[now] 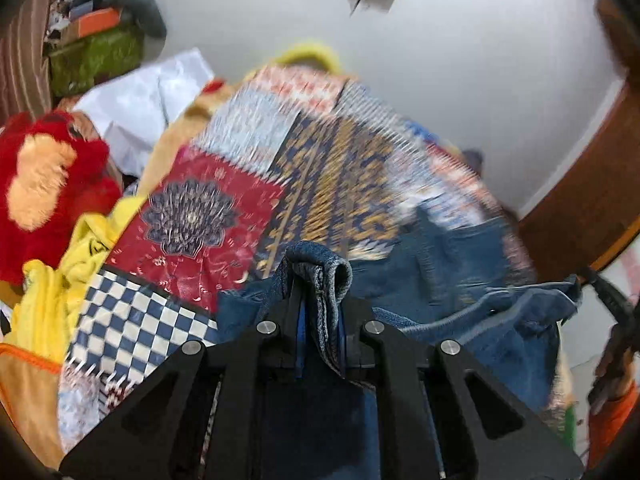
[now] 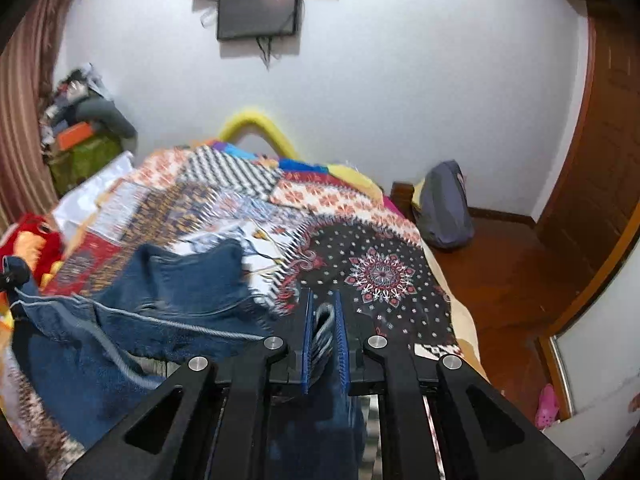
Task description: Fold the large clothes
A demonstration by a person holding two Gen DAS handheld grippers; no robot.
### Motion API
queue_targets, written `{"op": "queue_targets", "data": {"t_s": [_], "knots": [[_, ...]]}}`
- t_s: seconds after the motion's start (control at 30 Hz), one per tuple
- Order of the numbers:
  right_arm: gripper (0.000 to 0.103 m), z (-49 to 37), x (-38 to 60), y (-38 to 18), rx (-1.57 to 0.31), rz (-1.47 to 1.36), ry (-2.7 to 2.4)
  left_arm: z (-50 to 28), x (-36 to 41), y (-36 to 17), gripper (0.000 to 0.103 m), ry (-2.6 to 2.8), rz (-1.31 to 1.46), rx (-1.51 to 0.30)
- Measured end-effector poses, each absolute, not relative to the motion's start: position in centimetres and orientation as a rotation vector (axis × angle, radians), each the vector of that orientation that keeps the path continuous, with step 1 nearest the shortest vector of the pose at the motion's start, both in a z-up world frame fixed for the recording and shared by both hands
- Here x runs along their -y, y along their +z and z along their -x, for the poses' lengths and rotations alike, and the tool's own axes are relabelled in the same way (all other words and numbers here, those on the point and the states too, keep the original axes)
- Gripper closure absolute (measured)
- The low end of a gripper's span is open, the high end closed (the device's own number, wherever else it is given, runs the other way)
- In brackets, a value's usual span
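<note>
A pair of blue denim jeans hangs between my two grippers above a bed with a patchwork cover. My left gripper is shut on a folded denim edge that sticks up between its fingers. My right gripper is shut on another bunched edge of the jeans, which drape to its left over the patchwork cover. The right gripper's black body shows at the right edge of the left wrist view. The lower part of the jeans is hidden below both grippers.
A red plush toy and yellow cloth lie on the bed's left side. A cluttered green box stands by the striped curtain. A grey bag sits on the wooden floor beside a wooden door. A TV hangs on the wall.
</note>
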State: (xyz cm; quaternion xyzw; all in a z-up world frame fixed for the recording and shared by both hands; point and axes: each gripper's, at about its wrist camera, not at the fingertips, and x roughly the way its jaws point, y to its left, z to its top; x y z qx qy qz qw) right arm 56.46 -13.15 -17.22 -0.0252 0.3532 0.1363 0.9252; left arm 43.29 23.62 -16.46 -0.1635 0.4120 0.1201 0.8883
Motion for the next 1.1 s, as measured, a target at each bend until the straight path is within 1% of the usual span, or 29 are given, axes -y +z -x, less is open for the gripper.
{"op": "queue_targets", "data": {"t_s": [0.13, 0.2, 0.27, 0.4, 0.53, 0.57, 0.63, 0.67, 0.7, 0.77, 0.8, 0.9, 1.1], "knots": [[0.095, -60.3, 12.2, -22.5, -0.838, 0.041, 0.265, -45.7, -26.3, -22.8, 0.091, 0.262, 0.474, -0.988], [0.095, -60.9, 12.2, -24.9, -0.874, 0.030, 0.260, -46.0, -27.0, -24.9, 0.089, 0.248, 0.529, -1.031], [0.095, -60.7, 12.4, -26.8, -0.895, 0.023, 0.268, -46.1, -27.2, -25.8, 0.088, 0.235, 0.552, -1.050], [0.095, -59.5, 12.5, -27.8, -0.901, 0.038, 0.302, -46.7, -26.8, -24.4, 0.088, 0.226, 0.506, -1.099], [0.095, -57.3, 12.1, -26.0, -0.852, 0.085, 0.353, -47.1, -26.6, -21.3, 0.087, 0.228, 0.463, -1.107], [0.095, -56.9, 12.0, -25.5, -0.847, 0.091, 0.366, -47.0, -26.7, -20.8, 0.084, 0.225, 0.465, -1.102], [0.094, -56.2, 11.8, -24.3, -0.836, 0.090, 0.390, -46.9, -26.6, -19.2, 0.072, 0.221, 0.483, -1.084], [0.094, -55.9, 11.7, -23.7, -0.833, 0.090, 0.399, -46.8, -26.5, -18.6, 0.051, 0.227, 0.484, -1.076], [0.094, -55.4, 11.5, -22.9, -0.830, 0.082, 0.416, -46.4, -26.3, -17.6, 0.026, 0.263, 0.456, -1.043], [0.094, -54.8, 11.3, -22.0, -0.831, 0.052, 0.437, -45.6, -26.0, -15.6, 0.011, 0.340, 0.380, -0.958], [0.094, -54.5, 11.2, -21.5, -0.836, 0.033, 0.449, -45.4, -25.9, -15.2, 0.009, 0.359, 0.358, -0.939], [0.094, -53.3, 10.5, -20.4, -0.856, -0.014, 0.511, -44.3, -25.2, -14.2, 0.009, 0.344, 0.329, -0.945], [0.094, -50.4, 7.5, -19.4, -0.844, 0.040, 0.601, -42.3, -21.5, -16.0, 0.009, 0.228, 0.192, -1.032]]}}
